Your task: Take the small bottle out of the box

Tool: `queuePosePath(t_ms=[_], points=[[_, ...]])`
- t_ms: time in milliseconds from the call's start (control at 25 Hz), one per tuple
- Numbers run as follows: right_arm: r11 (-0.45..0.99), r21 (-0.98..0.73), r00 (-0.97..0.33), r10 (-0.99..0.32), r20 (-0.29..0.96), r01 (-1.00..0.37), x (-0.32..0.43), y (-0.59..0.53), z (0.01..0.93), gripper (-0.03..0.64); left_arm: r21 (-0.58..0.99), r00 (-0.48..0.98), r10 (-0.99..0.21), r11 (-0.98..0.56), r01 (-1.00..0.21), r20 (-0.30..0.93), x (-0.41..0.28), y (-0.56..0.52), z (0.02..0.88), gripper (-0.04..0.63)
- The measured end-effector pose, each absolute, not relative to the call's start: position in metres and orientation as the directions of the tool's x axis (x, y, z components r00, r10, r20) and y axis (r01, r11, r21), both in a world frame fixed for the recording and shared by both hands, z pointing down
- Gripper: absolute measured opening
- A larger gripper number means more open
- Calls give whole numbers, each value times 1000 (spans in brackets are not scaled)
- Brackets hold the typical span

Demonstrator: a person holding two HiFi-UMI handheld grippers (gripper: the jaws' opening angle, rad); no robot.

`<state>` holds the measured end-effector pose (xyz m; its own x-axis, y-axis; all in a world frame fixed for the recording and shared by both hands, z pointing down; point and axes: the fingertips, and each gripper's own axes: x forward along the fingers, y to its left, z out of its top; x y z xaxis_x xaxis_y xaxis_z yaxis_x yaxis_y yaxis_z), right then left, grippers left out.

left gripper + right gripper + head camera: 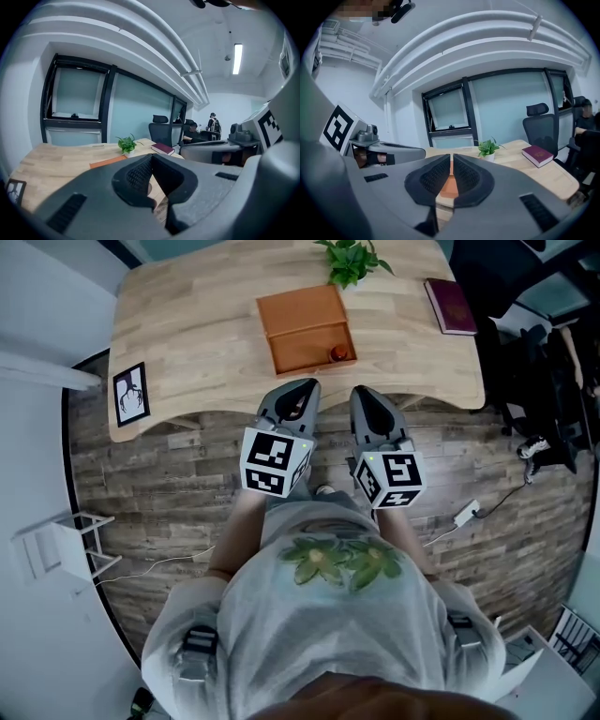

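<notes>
A pale grey shirt [323, 643] printed with green leaves is worn. The left gripper [304, 386] and the right gripper [362, 393] are cased in smooth grey shells that taper to a point. Behind each gripper's jaws a cube [274, 461] of black-and-white square markers is fixed. The jaws are lined with black ribbed pads [433, 176].
</notes>
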<state>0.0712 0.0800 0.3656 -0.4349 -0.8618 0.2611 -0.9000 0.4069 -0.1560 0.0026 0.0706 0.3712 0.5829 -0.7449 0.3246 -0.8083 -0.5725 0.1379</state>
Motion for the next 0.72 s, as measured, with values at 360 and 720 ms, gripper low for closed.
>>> queuePosePath(t_ms=[360, 720], points=[[344, -147, -373, -881, 292, -927, 47, 20, 376, 11, 156, 604, -726, -589, -793, 328, -33, 6, 375, 6], [255, -119, -281, -901, 331, -959, 32, -20, 388, 36, 169, 657, -675, -643, -747, 336, -50, -37, 382, 6]])
